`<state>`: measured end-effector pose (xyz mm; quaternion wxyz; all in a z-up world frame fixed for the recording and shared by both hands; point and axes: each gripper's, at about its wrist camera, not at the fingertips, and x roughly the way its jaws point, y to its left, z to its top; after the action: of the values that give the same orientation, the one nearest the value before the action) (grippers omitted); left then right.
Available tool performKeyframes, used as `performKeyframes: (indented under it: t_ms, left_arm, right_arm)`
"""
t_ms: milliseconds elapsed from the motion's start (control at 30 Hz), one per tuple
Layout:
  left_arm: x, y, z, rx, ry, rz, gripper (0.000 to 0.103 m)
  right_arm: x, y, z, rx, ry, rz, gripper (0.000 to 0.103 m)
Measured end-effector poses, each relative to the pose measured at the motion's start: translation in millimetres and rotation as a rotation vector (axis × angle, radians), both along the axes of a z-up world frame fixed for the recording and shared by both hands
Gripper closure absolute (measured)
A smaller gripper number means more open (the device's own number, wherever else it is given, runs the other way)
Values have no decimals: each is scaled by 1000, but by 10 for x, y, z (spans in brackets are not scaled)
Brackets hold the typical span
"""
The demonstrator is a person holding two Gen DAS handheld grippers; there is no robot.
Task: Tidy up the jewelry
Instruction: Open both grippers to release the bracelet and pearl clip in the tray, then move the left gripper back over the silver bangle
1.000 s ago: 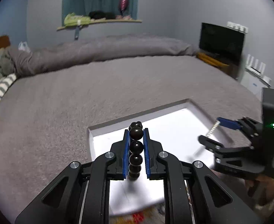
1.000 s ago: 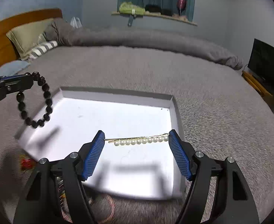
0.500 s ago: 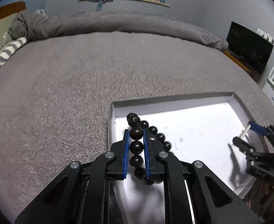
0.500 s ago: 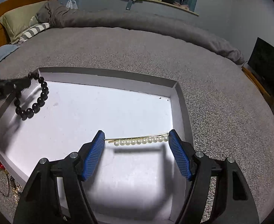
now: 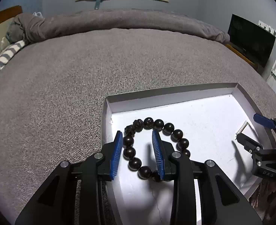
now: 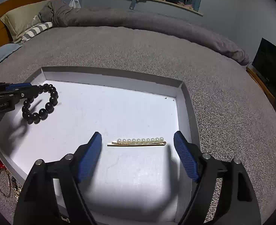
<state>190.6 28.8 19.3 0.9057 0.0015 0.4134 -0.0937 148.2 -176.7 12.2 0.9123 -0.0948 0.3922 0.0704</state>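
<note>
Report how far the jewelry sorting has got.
Done: the pearl clip lies in the white tray, and the right hand-held gripper is opening clear of it. In hand: the left hand-held gripper is opening, leaving the black bracelet on the tray. Left: the loose jewelry beside the tray.

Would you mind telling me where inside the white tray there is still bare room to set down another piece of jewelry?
The widest bare patch is the tray floor between the black bead bracelet and the pearl hair clip, running up to the far wall. It is crowded at the left corner, where the opening left gripper straddles the bracelet, and around the clip between the opening right gripper fingers.
</note>
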Motion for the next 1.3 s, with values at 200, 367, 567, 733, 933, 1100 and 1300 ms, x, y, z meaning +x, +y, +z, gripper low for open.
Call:
performKeyframes:
  t_ms: [200, 367, 567, 733, 933, 1100, 1300]
  left_arm:
    - [-109, -36, 64, 5, -27, -10, 51]
    - [-270, -109, 219, 28, -76, -24, 38]
    - [-506, -196, 368, 68, -134, -35, 25]
    - [-700, -235, 415, 92, -156, -43, 22]
    - [-972, -224, 490, 88, -185, -49, 16]
    - [-1141, -219, 494, 81, -188, -58, 15]
    - [-1307, -273, 421, 109, -181, -76, 15]
  right_arm:
    - [-120, -31, 119, 36, -61, -5, 16]
    - [-268, -84, 266, 60, -118, -24, 11]
    - [-431, -162, 385, 86, -157, -57, 6]
    - [-557, -181, 409, 90, -160, -65, 6]
    - [-693, -190, 405, 72, -169, -65, 6]
    - [-839, -265, 362, 83, -160, -72, 6]
    - [-1022, -393, 296, 96, -146, -82, 5]
